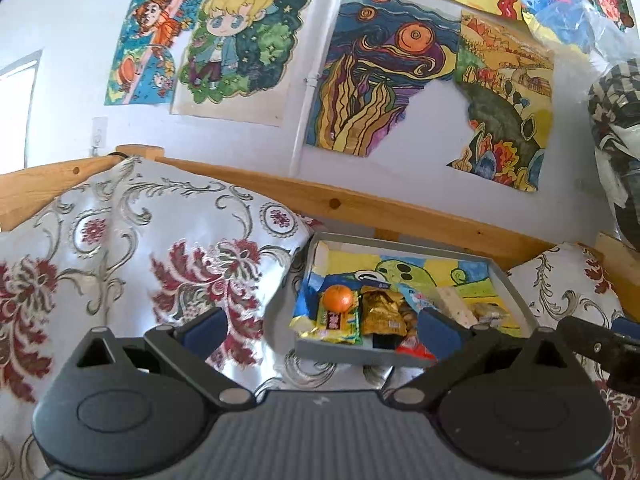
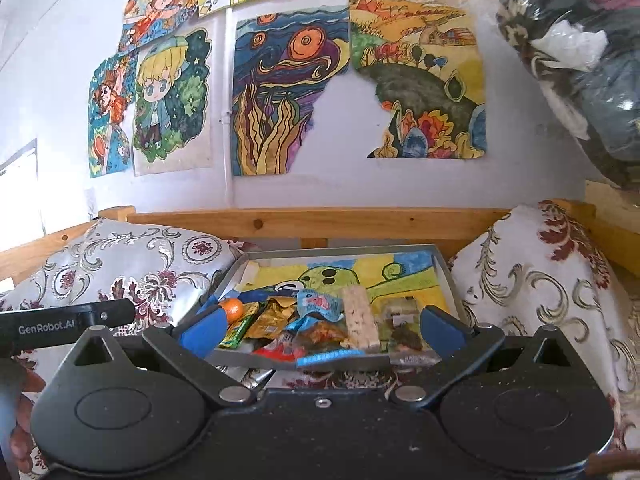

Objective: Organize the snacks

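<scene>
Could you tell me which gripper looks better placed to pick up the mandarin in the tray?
Probably the left gripper: the mandarin sits at the tray's left end, between its open fingers.

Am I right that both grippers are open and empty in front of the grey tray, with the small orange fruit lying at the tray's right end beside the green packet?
Not quite: the orange fruit lies at the left end of the grey tray, as the right wrist view shows. The rest holds: it sits beside the green packet, and the left gripper and right gripper are open and empty.
</scene>
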The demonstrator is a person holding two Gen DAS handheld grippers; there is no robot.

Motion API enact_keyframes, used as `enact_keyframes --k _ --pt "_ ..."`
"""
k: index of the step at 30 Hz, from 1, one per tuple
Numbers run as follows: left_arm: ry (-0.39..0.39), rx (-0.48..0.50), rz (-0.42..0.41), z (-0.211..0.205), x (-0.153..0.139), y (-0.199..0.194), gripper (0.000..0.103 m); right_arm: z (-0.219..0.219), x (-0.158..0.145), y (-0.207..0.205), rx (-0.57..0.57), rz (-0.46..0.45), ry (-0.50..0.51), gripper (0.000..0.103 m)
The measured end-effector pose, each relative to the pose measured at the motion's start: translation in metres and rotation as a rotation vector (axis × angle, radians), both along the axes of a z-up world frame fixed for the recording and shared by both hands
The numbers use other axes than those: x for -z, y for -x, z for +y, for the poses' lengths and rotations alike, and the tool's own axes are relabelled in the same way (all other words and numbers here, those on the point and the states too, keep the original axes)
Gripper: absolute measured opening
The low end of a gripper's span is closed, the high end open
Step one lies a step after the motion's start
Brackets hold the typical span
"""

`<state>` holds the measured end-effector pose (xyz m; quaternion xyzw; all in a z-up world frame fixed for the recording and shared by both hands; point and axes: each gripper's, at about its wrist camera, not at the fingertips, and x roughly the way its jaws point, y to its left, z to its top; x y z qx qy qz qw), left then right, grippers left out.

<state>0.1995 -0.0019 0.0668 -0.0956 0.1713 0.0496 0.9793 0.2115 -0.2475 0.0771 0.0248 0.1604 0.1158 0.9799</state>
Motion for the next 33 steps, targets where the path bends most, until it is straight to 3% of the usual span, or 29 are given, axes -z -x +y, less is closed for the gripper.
enact_keyframes --k 18,33 --pt "-0.010 -0.046 0.006 0.016 0.002 0.076 0.103 0.014 0.008 0.073 -0.003 -0.027 -0.012 0.102" --pt "-0.003 -0.062 0.023 0.024 0.013 0.110 0.103 0.018 0.024 0.106 0.033 0.015 -0.018 0.102"
